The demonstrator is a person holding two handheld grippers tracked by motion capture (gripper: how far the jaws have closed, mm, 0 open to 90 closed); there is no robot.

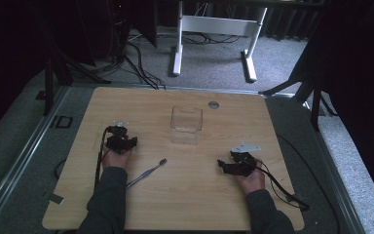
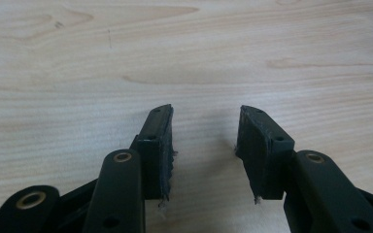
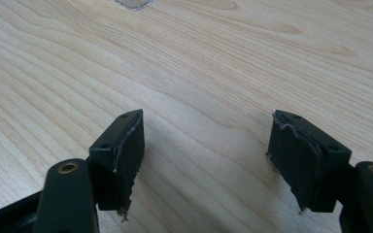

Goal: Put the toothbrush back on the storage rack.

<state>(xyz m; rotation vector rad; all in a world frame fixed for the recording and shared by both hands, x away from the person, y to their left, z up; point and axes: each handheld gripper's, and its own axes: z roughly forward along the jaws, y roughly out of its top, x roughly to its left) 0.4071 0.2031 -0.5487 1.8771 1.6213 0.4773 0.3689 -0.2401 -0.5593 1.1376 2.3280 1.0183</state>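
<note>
Both claws, left gripper (image 1: 121, 140) and right gripper (image 1: 234, 163), released, empty. Risk: slim grey toothbrush (image 1: 147, 172) just right of left claw skids when pinched; clear square plastic box (image 1: 186, 119) ahead may tip.

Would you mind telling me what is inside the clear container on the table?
The clear container looks empty; the wooden table shows through its walls. The toothbrush lies outside it, nearer the person.

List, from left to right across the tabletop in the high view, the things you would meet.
left gripper → toothbrush → clear box → right gripper
</note>
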